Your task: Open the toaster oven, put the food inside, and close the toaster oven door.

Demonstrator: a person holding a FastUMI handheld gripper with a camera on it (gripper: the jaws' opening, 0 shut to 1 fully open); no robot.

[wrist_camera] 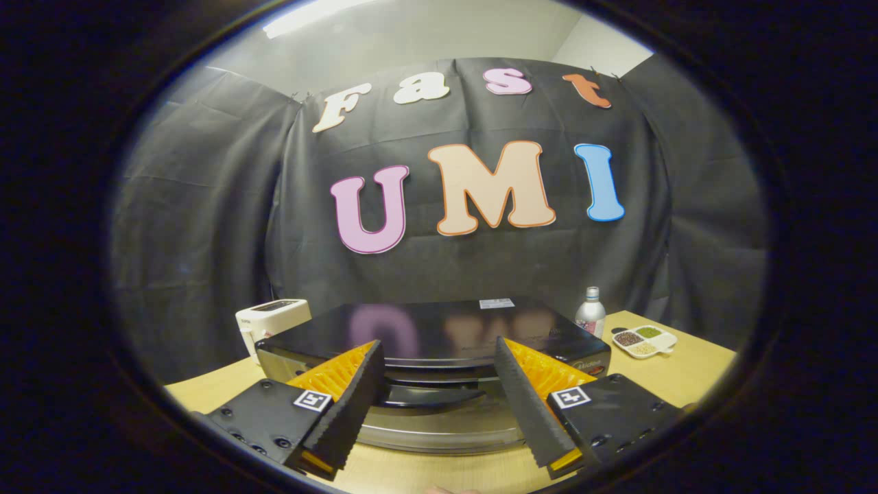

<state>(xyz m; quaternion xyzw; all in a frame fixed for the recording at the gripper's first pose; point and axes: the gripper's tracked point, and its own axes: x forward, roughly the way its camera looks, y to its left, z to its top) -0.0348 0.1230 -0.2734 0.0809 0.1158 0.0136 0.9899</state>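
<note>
Nearest the camera were the gripper (439,405) and its two fingers (350,405), whose jaws stood wide apart with nothing held between them. Just ahead of them, and partly framed by the gap, sat the toaster oven (439,333) on the wooden bench (686,377), its glossy black top facing up and its door shut. The dark door handle (429,398) ran crosswise in the space between the jaws, just beyond the fingertips and not touched by either finger; below it the lower part of the door showed as a curved metallic band. Both fingers reached up over the front corners of the oven, one on each side of the handle. Beyond the oven's left rear corner stood a white toaster (271,319) near the back edge of the bench. To the right of the oven, close to its rear corner, stood a small bottle (590,312) with a silvery cap, and further right toward the bench's right edge lay a white divided dish (645,341) holding separate portions of dark, green and pale grains.
</note>
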